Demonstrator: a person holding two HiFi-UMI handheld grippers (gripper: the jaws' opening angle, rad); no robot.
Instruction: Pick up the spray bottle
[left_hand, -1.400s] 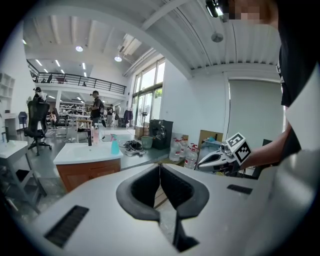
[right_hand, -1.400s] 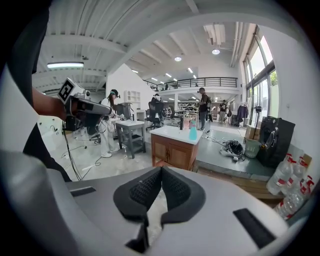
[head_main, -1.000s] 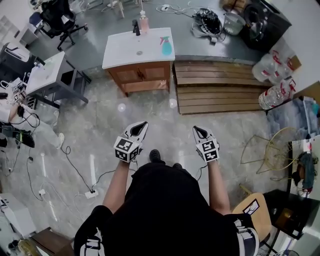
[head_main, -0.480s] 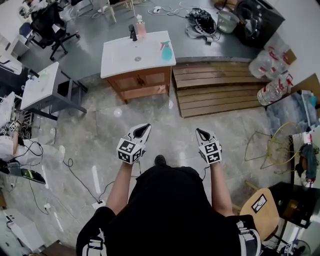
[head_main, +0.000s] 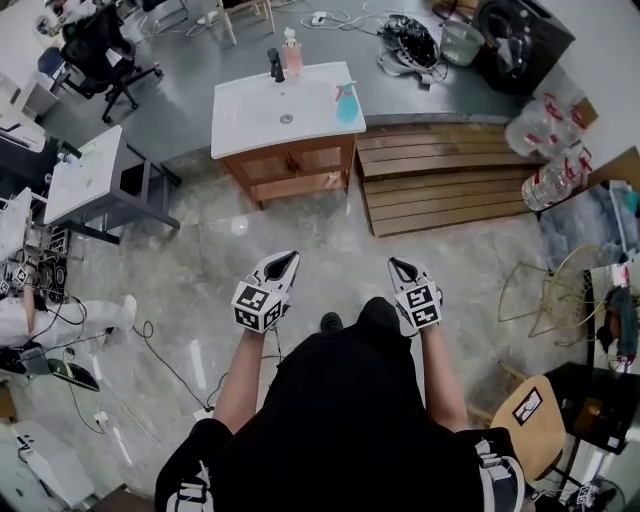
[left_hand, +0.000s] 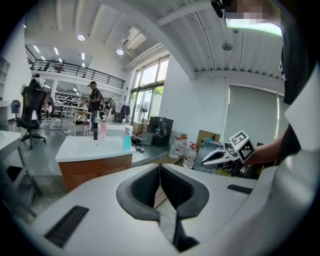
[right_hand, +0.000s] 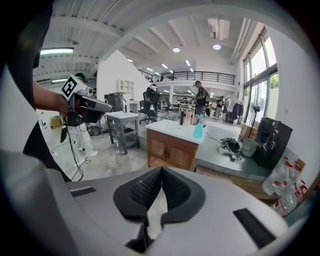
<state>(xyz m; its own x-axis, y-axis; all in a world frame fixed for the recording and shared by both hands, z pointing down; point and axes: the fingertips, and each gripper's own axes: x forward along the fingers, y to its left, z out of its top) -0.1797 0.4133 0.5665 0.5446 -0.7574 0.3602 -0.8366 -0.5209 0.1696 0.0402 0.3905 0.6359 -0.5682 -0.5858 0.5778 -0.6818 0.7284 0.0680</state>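
Observation:
The spray bottle (head_main: 347, 100), teal with a pink trigger, stands upright at the right end of a white sink top, far ahead of me. It also shows small in the left gripper view as the teal bottle (left_hand: 126, 141), and in the right gripper view as the same bottle (right_hand: 198, 130). My left gripper (head_main: 288, 258) is held out over the stone floor, shut and empty. My right gripper (head_main: 394, 264) hangs beside it, shut with nothing in it. In their own views, the left gripper (left_hand: 160, 168) and the right gripper (right_hand: 161, 172) point towards the cabinet.
The wooden cabinet (head_main: 295, 165) carries the white sink top with a black tap (head_main: 274, 62) and a pink bottle (head_main: 292, 55). Wooden steps (head_main: 450, 180) lie to its right, with water jugs (head_main: 550, 180) beyond. A white table (head_main: 85, 175) and floor cables (head_main: 160, 350) are at left.
The person has walked forward, so the cabinet and bottle sit a little nearer. Both grippers travelled along together, still shut and empty.

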